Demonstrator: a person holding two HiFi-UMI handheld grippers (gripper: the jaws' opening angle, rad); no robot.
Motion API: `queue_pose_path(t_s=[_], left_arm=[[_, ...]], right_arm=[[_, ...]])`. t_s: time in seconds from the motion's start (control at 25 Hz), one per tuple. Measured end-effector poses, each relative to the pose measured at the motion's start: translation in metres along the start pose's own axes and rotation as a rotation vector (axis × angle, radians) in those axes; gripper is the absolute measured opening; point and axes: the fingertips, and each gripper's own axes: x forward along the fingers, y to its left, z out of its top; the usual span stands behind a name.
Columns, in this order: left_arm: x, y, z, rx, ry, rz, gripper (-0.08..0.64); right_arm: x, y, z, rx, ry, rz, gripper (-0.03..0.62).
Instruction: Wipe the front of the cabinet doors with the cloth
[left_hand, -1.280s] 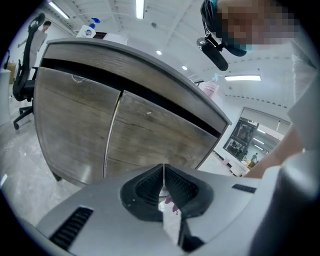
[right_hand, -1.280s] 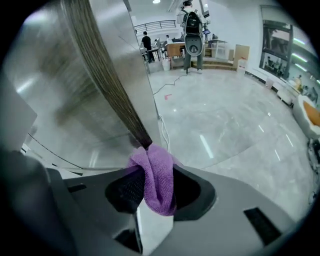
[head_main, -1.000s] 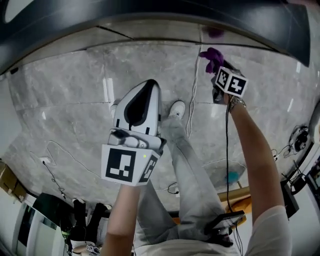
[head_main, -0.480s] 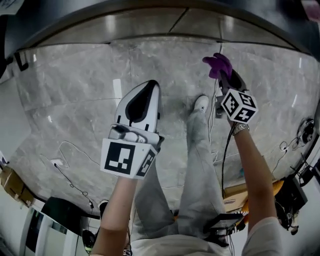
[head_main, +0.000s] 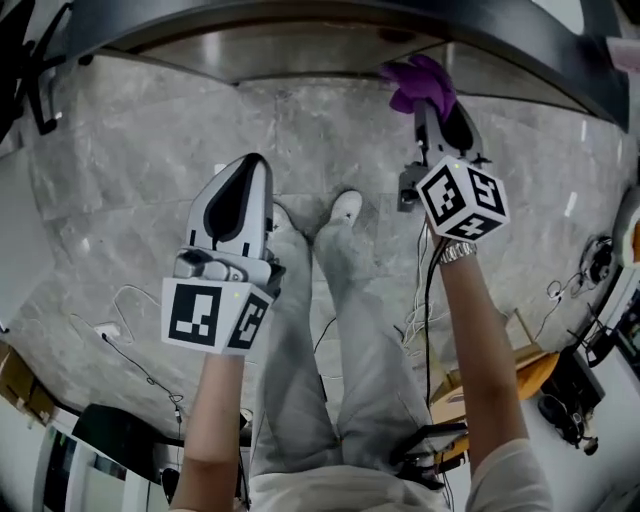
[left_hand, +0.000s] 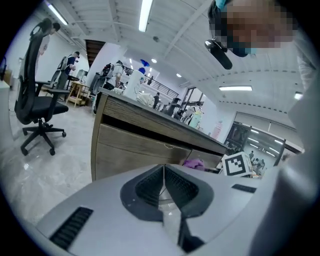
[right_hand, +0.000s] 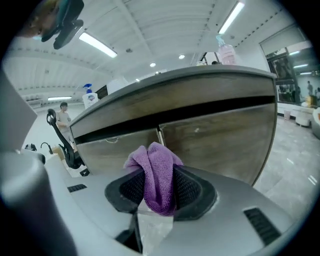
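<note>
A purple cloth (right_hand: 157, 177) is pinched in my right gripper (right_hand: 159, 192), bunched up above the jaws. In the head view that cloth (head_main: 420, 85) sits just below the cabinet's lower edge, ahead of the right gripper (head_main: 440, 115). The wooden cabinet doors (right_hand: 215, 140) fill the right gripper view, close in front, with a seam between two panels. My left gripper (head_main: 235, 200) hangs lower and to the left, its jaws pressed together with nothing in them. From the left gripper (left_hand: 163, 187) view the cabinet front (left_hand: 135, 145) stands further off, and the cloth (left_hand: 194, 163) shows against it.
Grey marble floor (head_main: 130, 200) lies below, with the person's legs and white shoes (head_main: 345, 208) between the grippers. Cables (head_main: 130, 350) trail over the floor. A black office chair (left_hand: 42, 100) stands left of the cabinet. Spray bottles (right_hand: 226, 50) stand on the cabinet top.
The right gripper with the cloth has risen up to the cabinet's lower edge. The left gripper has shifted left and slightly down. The feet have come closer together.
</note>
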Motion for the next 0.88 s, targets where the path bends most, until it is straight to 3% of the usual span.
queue_pose_path(t_s=[0.28,0.52,0.64,0.88], left_arm=[[0.012,-0.013,0.004,-0.051,-0.01,0.001,0.017],[0.024,-0.043,0.018,-0.033,-0.058,-0.022,0.017],[0.021,-0.039,0.01,-0.072,-0.05,-0.026,0.017],[0.016,-0.008,-0.004,-0.065,0.002,-0.066,0.017]], right_arm=[[0.026,0.008,0.037,-0.012,-0.023,-0.04,0.138],[0.03,0.002,0.047,-0.083,0.015,-0.024,0.138],[0.028,0.005,0.047,-0.119,-0.002,-0.065,0.138],[0.038,0.026,0.04,-0.024,-0.039,-0.154,0.138]])
